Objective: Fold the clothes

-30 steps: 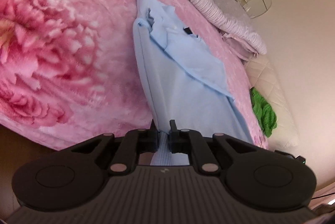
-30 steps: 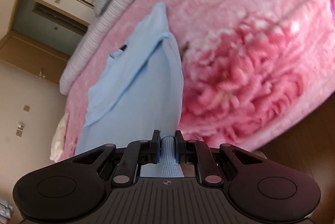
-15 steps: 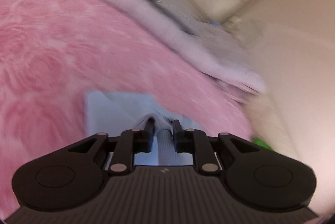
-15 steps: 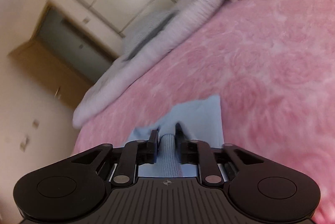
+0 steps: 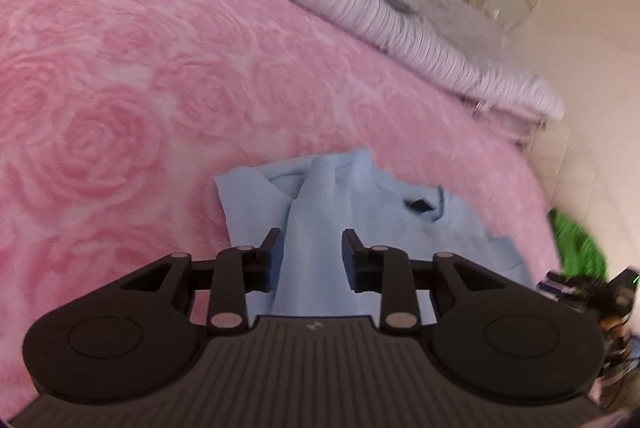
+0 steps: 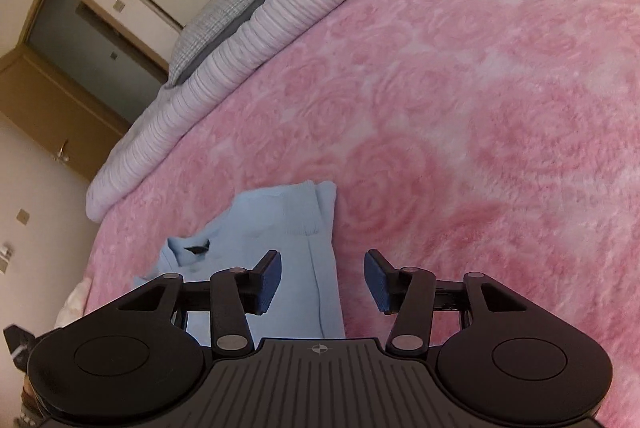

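Observation:
A light blue shirt (image 5: 320,220) lies folded over on the pink rose-patterned blanket (image 5: 120,107), its ribbed hem laid up near the collar with the dark label. My left gripper (image 5: 311,246) hovers over it with its jaws opening; cloth lies between the fingers but the pads do not press on it. In the right wrist view the same shirt (image 6: 288,228) lies below and left of my right gripper (image 6: 322,268), whose jaws are also opening wide, off the cloth, with the shirt's edge under the gap.
A striped lilac quilt roll (image 5: 360,7) and grey pillows (image 6: 216,23) line the far side of the bed. A green garment (image 5: 576,248) lies at the right edge. A door (image 6: 72,67) and wardrobes stand beyond the bed.
Both grippers carried the shirt's bottom hem forward up the bed, folding it over onto the upper part. Both then let go of the hem and their jaws spread apart.

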{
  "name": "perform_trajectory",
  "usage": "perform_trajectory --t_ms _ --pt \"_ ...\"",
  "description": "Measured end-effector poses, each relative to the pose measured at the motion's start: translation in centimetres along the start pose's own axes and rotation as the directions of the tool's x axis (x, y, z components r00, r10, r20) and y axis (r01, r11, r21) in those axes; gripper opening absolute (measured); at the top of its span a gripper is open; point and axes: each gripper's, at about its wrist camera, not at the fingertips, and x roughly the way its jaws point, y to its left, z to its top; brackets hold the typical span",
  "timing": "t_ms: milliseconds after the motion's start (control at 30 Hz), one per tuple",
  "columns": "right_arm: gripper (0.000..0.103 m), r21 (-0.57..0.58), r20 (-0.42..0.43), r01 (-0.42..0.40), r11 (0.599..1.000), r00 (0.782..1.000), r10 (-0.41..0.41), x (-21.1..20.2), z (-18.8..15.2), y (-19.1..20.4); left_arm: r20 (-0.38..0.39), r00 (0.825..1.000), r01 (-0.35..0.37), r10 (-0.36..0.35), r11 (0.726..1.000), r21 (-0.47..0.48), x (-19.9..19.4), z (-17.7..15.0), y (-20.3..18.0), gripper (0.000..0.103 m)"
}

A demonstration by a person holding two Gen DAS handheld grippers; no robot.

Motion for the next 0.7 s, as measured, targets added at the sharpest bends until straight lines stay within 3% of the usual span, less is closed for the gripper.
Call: perform_trajectory --t_ms 133,333,367,400,467,500,533,700 --pt "0.05 -0.038 -0.034 -0.024 0.999 0.999 0.023 1.5 0.2 0.5 -0.027 0.999 -0.044 0.045 0.997 0.059 2.1 0.5 -0.6 0.028" --pt "0.05 -0.084 -0.085 -0.024 0.996 0.996 0.017 4.1 0.7 1.1 -0.081 0.997 -0.013 0.019 0.997 0.073 4.5 0.8 -0.9 0.026" --pt "0.05 -0.094 -0.087 -0.026 0.995 0.996 0.018 4.3 0.7 1.1 -0.091 0.996 -0.007 0.014 0.997 0.077 4.8 0.7 -1.0 0.02" --pt "0.05 -0.105 -0.089 -0.028 0.994 0.996 0.018 4.5 0.7 1.2 -0.094 0.996 -0.003 0.013 0.995 0.098 4.9 0.5 -1.2 0.005" --pt "0.037 -0.14 -0.095 -0.029 0.99 0.995 0.016 4.8 0.6 1.5 -0.084 0.996 -0.009 0.022 0.989 0.149 4.9 -0.1 -1.8 0.001" --pt "0.015 -0.177 -0.098 -0.024 0.984 0.995 0.007 4.9 0.4 1.9 -0.069 0.997 -0.016 0.027 0.986 0.163 4.7 -0.3 -2.0 0.0" --pt "0.009 -0.211 -0.092 -0.009 0.977 0.996 -0.01 4.9 0.3 2.3 -0.045 0.999 -0.013 0.021 0.986 0.167 4.3 -0.4 -2.1 0.0" --pt "0.006 -0.379 -0.003 0.029 0.925 0.999 -0.032 3.7 -0.5 4.8 0.119 0.993 -0.001 -0.024 0.979 0.203 1.1 -0.5 -2.4 0.0"
